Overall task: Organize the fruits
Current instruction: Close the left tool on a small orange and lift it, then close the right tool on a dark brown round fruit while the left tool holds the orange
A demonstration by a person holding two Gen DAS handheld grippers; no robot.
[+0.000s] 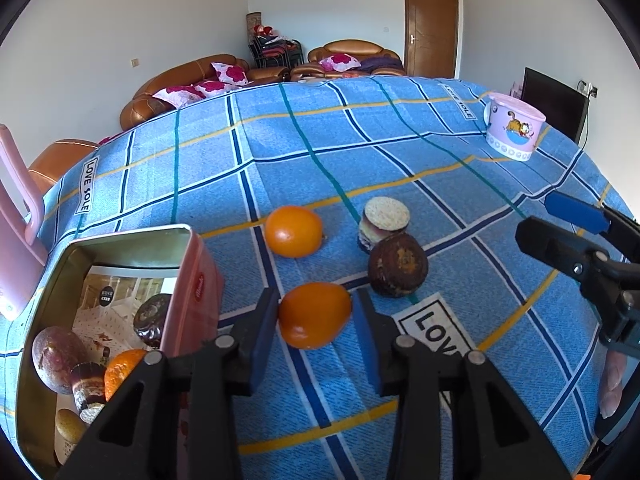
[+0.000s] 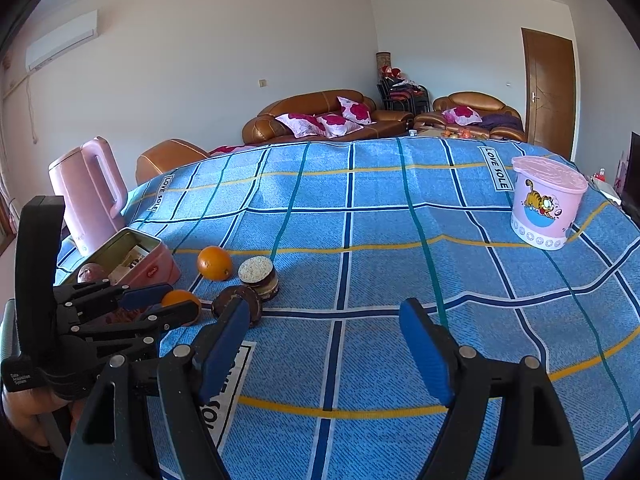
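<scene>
Left wrist view: left tool (image 1: 315,316) grips orange (image 1: 314,314), underside hidden; right tool (image 2: 324,344) open.

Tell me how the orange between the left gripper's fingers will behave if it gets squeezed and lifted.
The orange looks round and smooth, so it may slip or roll from the left gripper if pinched off-centre. It seems firm enough for a modest squeeze. Once released on the cloth, it could roll.

A home living room: leather sofas (image 2: 316,116), floral cushions (image 2: 332,120).
</scene>
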